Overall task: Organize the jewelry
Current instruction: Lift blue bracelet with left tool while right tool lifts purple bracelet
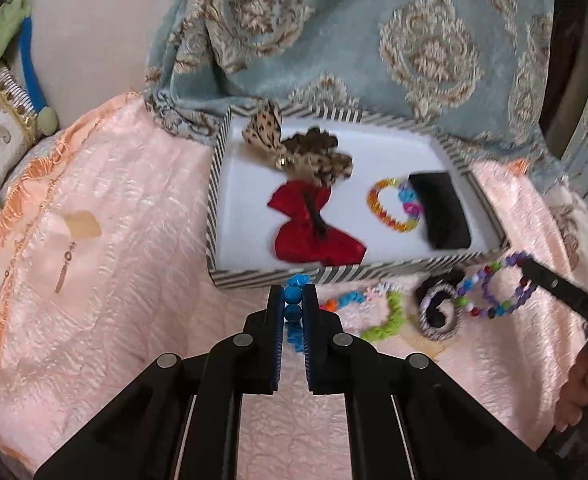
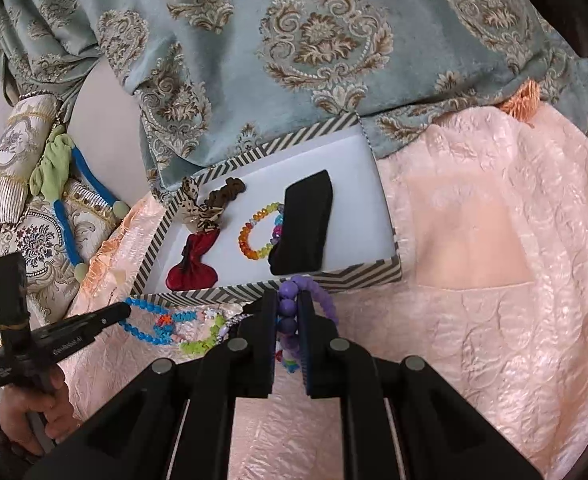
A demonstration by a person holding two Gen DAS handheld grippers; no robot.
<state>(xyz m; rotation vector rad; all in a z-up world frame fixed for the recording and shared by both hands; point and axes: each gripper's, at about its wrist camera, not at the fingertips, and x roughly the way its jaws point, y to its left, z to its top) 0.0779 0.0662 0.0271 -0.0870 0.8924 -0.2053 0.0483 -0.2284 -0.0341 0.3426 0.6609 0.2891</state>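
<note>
My left gripper (image 1: 293, 292) is shut on a blue bead bracelet (image 1: 293, 312) just in front of the striped box (image 1: 254, 276). In the right wrist view that bracelet (image 2: 146, 334) hangs as a loop from the left gripper (image 2: 128, 311). My right gripper (image 2: 287, 300) is shut on a purple bead bracelet (image 2: 287, 308) at the box's near rim (image 2: 333, 278). From the left wrist view the purple bracelet (image 1: 489, 292) dangles from the right gripper (image 1: 527, 266). Inside the box lie a red bow (image 1: 313, 232), a leopard bow (image 1: 294, 152), a multicoloured bracelet (image 1: 389, 204) and a black cloth piece (image 1: 439, 210).
On the peach bedspread (image 1: 134, 200) before the box lie a green beaded piece (image 1: 385, 320) and a black-and-white scrunchie (image 1: 439, 312). Two drop earrings (image 1: 64, 272) lie at the left. A blue-grey patterned cloth (image 1: 333, 40) rises behind the box. A hand (image 1: 581, 384) holds the right gripper.
</note>
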